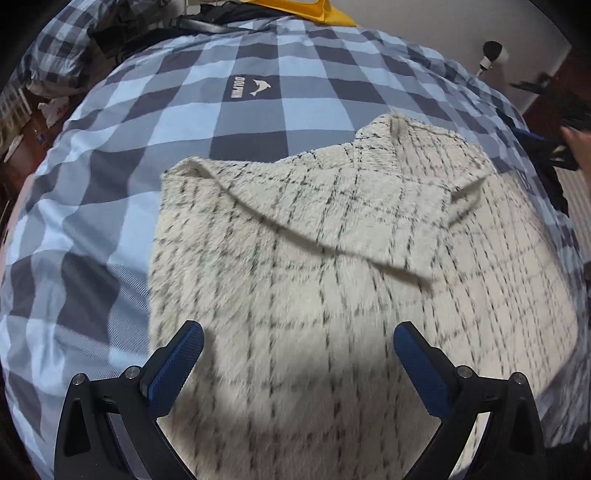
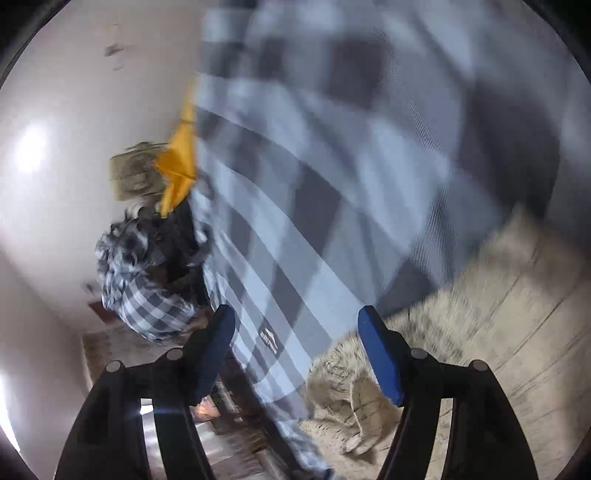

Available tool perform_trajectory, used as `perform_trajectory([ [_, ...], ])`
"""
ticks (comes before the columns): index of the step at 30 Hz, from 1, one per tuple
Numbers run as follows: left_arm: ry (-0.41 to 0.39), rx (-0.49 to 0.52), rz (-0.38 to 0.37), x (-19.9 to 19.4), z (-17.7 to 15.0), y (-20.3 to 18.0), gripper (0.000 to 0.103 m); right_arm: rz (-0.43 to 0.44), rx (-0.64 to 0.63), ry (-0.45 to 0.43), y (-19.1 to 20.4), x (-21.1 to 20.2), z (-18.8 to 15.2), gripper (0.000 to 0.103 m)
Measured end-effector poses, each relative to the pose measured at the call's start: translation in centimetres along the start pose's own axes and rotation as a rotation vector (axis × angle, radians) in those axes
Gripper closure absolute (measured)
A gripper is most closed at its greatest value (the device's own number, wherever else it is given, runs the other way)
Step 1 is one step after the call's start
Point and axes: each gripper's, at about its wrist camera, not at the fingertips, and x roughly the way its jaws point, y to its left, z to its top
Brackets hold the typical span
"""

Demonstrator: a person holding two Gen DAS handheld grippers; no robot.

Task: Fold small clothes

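Note:
A cream fuzzy garment (image 1: 332,266) with thin dark check lines lies spread on the blue plaid bed cover (image 1: 221,122), one flap folded over across its upper half. My left gripper (image 1: 298,334) hovers open just above the garment's near part, its blue pads (image 1: 177,363) wide apart with nothing between them. In the blurred right wrist view my right gripper (image 2: 295,321) stands open and empty beside the garment's edge (image 2: 461,314), over the plaid cover (image 2: 295,221).
A yellow cloth (image 1: 321,11) and dark items lie at the bed's far end. A crumpled plaid pillow (image 2: 144,280) sits by the white wall (image 2: 55,166). A person's hand (image 1: 581,147) shows at the right edge. Wooden floor (image 2: 229,435) lies beside the bed.

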Motion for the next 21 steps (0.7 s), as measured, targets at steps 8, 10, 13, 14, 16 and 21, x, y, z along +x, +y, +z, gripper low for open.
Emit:
perform_trajectory([
  [8,-0.048,0.007,0.126,4.5,6.5,-0.9,0.000,-0.431,-0.556,0.147,0.3,-3.2,-12.9,0.029],
  [10,-0.100,-0.006,0.198,4.7,8.4,-0.5,0.000,-0.470,-0.591,0.187,-2.0,-3.8,-15.8,0.029],
  [13,-0.200,-0.056,0.409,3.0,10.9,1.3,0.000,-0.495,-0.582,0.188,-4.8,-5.8,-16.9,0.029],
  [14,-0.220,-0.093,0.475,2.0,11.3,2.5,0.000,-0.501,-0.578,0.180,-5.4,-6.5,-16.7,0.029],
  [16,-0.224,-0.135,0.489,0.2,10.8,4.6,0.000,-0.506,-0.555,0.140,-6.5,-9.6,-15.6,0.029],
  [21,-0.066,-0.011,0.200,-2.8,4.8,6.8,0.000,-0.481,-0.579,0.169,-9.5,-14.4,-14.5,0.029],
])
